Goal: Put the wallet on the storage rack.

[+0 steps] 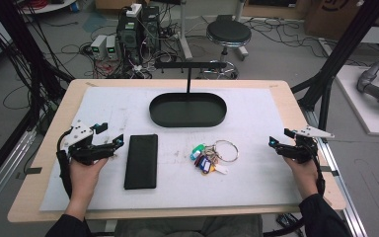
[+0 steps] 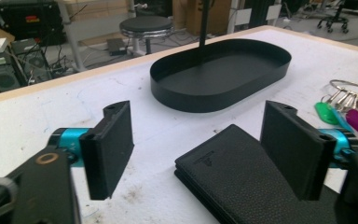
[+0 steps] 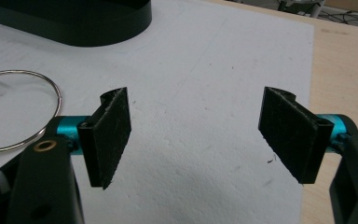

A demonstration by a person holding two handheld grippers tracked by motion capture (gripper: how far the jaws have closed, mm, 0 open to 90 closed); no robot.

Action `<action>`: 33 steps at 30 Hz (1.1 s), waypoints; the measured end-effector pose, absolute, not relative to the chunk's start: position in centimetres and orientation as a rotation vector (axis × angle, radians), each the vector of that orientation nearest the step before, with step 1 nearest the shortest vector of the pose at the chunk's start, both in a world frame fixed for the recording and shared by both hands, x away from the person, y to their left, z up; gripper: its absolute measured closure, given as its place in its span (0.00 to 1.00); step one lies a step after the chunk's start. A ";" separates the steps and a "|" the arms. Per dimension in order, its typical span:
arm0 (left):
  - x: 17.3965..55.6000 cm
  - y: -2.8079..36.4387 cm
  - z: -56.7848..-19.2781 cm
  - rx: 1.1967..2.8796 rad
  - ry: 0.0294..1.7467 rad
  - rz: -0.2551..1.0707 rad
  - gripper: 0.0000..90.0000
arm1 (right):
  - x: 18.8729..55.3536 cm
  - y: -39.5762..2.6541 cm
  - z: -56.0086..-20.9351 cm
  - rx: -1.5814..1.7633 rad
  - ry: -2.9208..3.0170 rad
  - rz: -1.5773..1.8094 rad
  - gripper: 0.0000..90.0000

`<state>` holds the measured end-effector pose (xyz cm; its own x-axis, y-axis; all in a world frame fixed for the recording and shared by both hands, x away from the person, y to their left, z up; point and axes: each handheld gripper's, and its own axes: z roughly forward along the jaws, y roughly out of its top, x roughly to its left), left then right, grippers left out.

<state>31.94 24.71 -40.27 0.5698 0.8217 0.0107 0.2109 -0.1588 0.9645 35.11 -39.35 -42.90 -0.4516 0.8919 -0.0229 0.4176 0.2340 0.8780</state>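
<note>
Nothing has been picked up so far. The wallet (image 1: pixel 141 161) and the keys (image 1: pixel 212 157) both lie flat on the desk (image 1: pixel 286 98), and the tray (image 1: pixel 188 109) is bare inside, so if the job is to put these two into the tray, all of it looks left to do.

Taking the tray as landmark: the wallet lies on its near side, toward the left; the keys lie on its near side, a little to the right. Neither touches it.

The left tool (image 1: pixel 118 142) has its jaws wide apart with nothing between them; it sits just left of the wallet, whose near corner shows in the left gripper view close before the jaws. The right tool (image 1: pixel 275 143) is also spread and unloaded, well apart from the keys, off to their right near the desk's edge.
</note>
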 end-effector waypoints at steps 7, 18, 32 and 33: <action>32.1 24.6 -40.1 1.680 0.866 0.664 0.27 | 35.0 -39.5 -42.8 1.201 1.968 1.158 0.29; 31.9 23.9 -40.2 1.705 0.848 0.642 0.27 | 34.8 -39.3 -42.7 1.196 1.965 1.166 0.29; 31.6 23.3 -40.4 1.725 0.840 0.622 0.27 | 35.2 -36.6 -42.7 1.153 2.053 1.215 0.48; 31.6 23.3 -40.4 1.725 0.840 0.622 0.27 | 35.3 -36.2 -42.8 1.149 2.067 1.216 0.49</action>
